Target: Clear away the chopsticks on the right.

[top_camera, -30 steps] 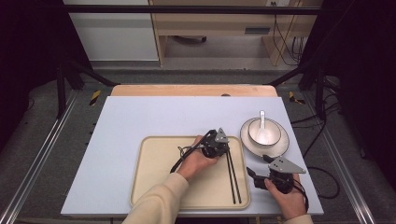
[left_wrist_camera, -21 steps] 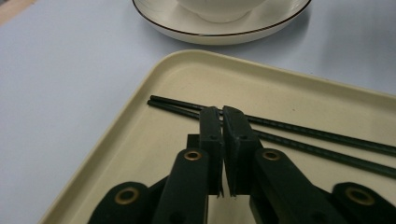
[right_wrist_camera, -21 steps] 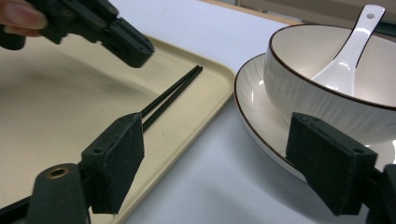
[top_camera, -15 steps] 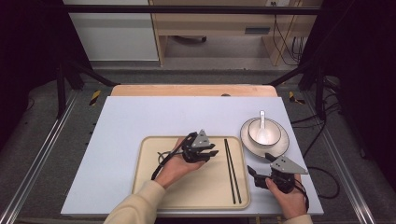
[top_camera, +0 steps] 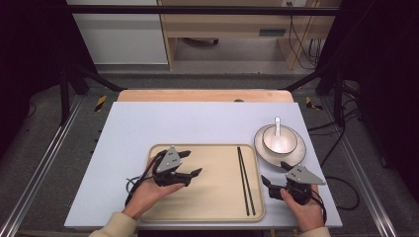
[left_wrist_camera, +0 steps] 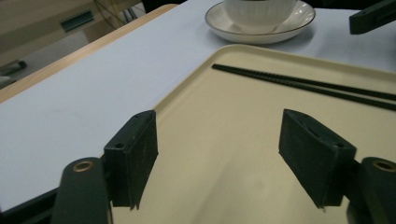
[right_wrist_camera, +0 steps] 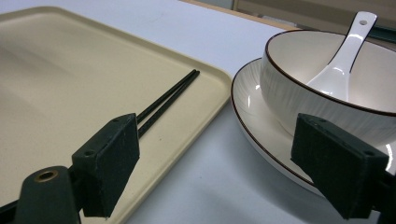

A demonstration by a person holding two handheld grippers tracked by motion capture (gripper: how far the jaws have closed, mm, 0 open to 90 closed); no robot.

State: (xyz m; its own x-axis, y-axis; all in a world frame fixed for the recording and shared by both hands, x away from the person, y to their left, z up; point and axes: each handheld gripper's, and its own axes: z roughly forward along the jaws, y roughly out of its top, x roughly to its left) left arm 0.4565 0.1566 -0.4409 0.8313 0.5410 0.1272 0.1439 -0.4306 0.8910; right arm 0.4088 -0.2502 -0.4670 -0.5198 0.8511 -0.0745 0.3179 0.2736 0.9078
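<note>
1. We look down on a pale blue surface with a wooden edge at its far side, set in a dim room with a light cabinet and a wooden shelf behind.
2. A cream tray lies on the near middle of the surface; we take it as our landmark.
3. The black chopsticks lie side by side on the tray's right part, along its right rim, free of both grippers.
4. Our left gripper hovers over the tray's left part, well apart from the chopsticks. Its jaws have just been opening and now stand wide, with nothing between them but bare tray.
5. Our right gripper sits just off the tray's right rim, near the chopsticks' near end. Its jaws are spread wide and hold nothing.
6. Right of the tray, past its far right corner, a white bowl stands on a saucer, with a white spoon resting inside the bowl.
</note>
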